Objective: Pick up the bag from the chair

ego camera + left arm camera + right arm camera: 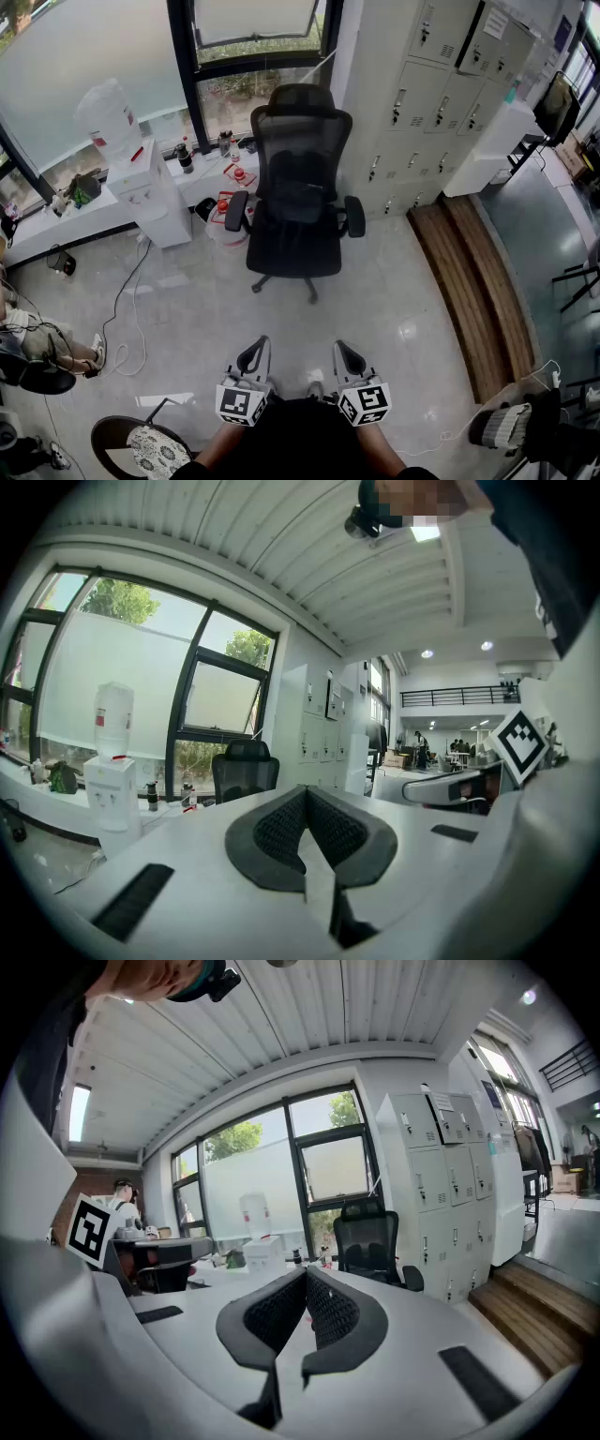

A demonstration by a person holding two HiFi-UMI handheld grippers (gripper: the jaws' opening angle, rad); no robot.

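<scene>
A black mesh office chair [298, 197] stands by the window, a few steps ahead of me. A dark bag [298, 186] rests on its seat against the backrest and is hard to tell apart from the black chair. My left gripper [254, 354] and right gripper [349, 356] are held low and close to my body, side by side, far short of the chair. Both are shut with nothing between the pads. The chair [244, 771] shows small beyond the shut left gripper [305, 803]. It stands right of centre as chair [367, 1241] beyond the shut right gripper [307, 1288].
A white water dispenser [142, 183] with a bottle on top stands left of the chair, and a jug [223, 223] lies on the floor between them. Grey lockers [436, 84] and a wooden step [478, 281] lie to the right. Cables [127, 309] trail on the floor, and another seat [141, 445] is at the bottom left.
</scene>
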